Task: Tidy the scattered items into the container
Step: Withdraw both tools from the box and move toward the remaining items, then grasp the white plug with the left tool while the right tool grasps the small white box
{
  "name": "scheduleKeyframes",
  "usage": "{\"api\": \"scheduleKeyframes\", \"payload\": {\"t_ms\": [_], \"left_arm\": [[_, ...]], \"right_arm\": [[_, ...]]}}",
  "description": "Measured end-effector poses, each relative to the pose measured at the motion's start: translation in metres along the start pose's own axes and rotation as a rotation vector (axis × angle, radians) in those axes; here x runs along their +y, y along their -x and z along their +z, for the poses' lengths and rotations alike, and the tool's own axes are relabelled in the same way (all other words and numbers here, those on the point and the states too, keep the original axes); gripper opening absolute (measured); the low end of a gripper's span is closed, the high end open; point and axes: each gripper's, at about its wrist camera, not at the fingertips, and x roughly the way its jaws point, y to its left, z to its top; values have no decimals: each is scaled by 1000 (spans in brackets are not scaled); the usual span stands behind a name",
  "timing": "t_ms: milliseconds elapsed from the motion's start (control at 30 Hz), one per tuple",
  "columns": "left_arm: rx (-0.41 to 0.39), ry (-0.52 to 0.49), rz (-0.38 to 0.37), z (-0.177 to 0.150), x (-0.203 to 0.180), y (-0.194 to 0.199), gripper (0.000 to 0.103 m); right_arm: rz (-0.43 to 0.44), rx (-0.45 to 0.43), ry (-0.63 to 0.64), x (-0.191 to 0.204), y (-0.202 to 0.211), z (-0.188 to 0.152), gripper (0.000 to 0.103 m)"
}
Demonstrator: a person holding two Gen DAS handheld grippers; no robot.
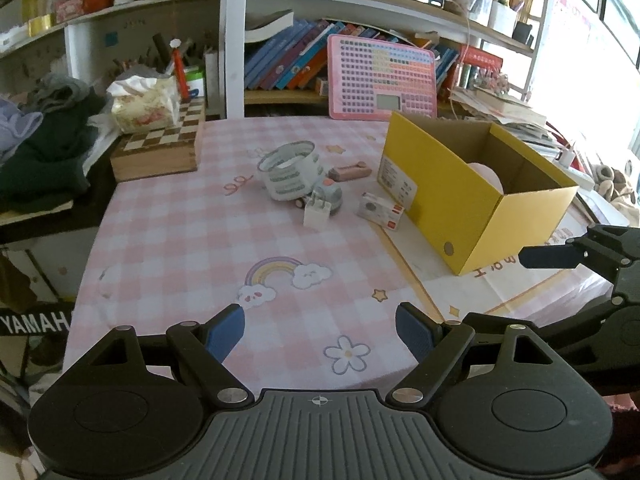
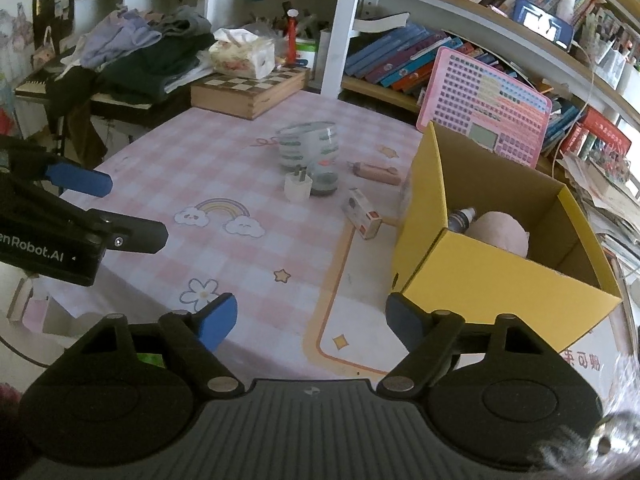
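A yellow cardboard box [image 1: 436, 200] [image 2: 424, 196] stands open on the right of the table, with a pink soft item [image 2: 502, 230] and a small dark bottle [image 2: 460, 218] inside. On the checked cloth lie a white striped cup [image 1: 290, 170] [image 2: 308, 144], a white plug [image 1: 317, 213] [image 2: 298, 186], a small grey-blue toy [image 1: 330, 196] [image 2: 324, 178], a pink stick-shaped item [image 1: 351, 171] [image 2: 378, 172] and a small white-and-red carton [image 1: 380, 210] [image 2: 362, 218]. My left gripper [image 1: 320, 330] is open and empty, short of the items. My right gripper [image 2: 312, 326] is open and empty by the box's near corner.
A wooden chess box [image 1: 160, 140] with a tissue pack [image 1: 146, 102] sits at the back left beside piled clothes [image 1: 44, 140]. A pink keyboard toy [image 1: 382, 76] leans on the bookshelf behind the box. The table's near edge lies just below both grippers.
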Motion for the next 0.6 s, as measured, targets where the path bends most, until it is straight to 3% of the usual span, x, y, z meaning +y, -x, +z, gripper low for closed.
{"api": "scheduleKeyframes", "payload": {"t_ms": [200, 600], "left_arm": [[-21, 15, -2, 1, 3, -2, 85], [-42, 16, 33, 10, 7, -26, 84]], "right_arm": [[-11, 12, 20, 1, -2, 4, 66], [-27, -17, 118, 0, -19, 34, 65]]}}
